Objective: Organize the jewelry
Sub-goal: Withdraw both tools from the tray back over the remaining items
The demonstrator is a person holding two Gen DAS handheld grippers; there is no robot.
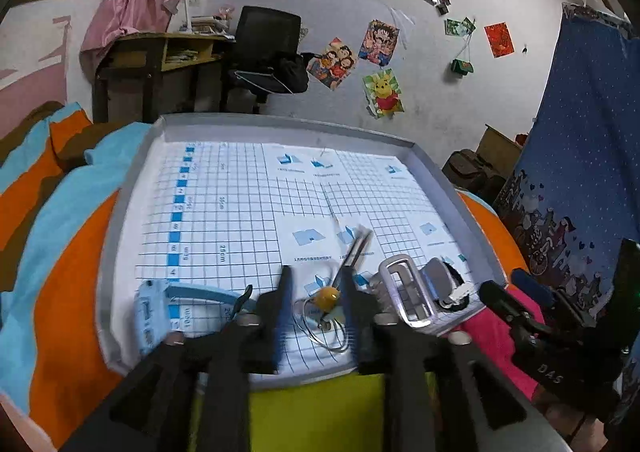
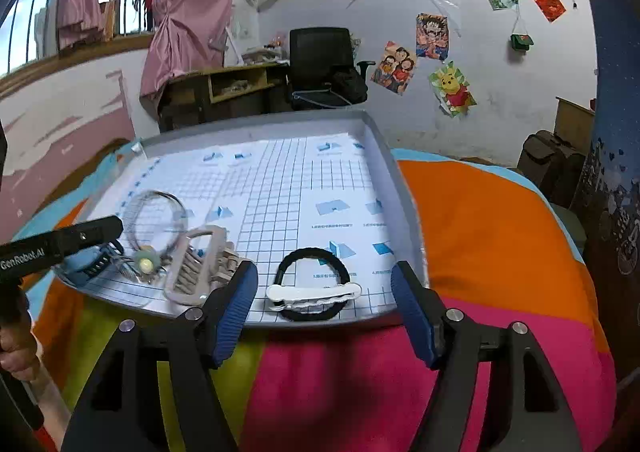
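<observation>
Along the near edge of the shallow grey tray lined with blue-gridded white paper (image 1: 132,188), which lies on a bed under a bright striped blanket, the jewellery sits bunched; sorting looks barely begun. Leftmost is a pale blue plastic strap (image 1: 150,312). Next, the left gripper (image 1: 318,302) stands open around a thin wire hoop with a round amber bead (image 1: 329,298), its pads not pressing it. Beside that lies a boxy, glossy cream claw clip (image 1: 402,292). Further right rest a matte black elastic hair tie (image 2: 314,280) and a smooth white scalloped barrette (image 2: 314,294), overlapping, with the right gripper (image 2: 324,292) open wide before them, holding nothing. Everything remains to be spread out.
</observation>
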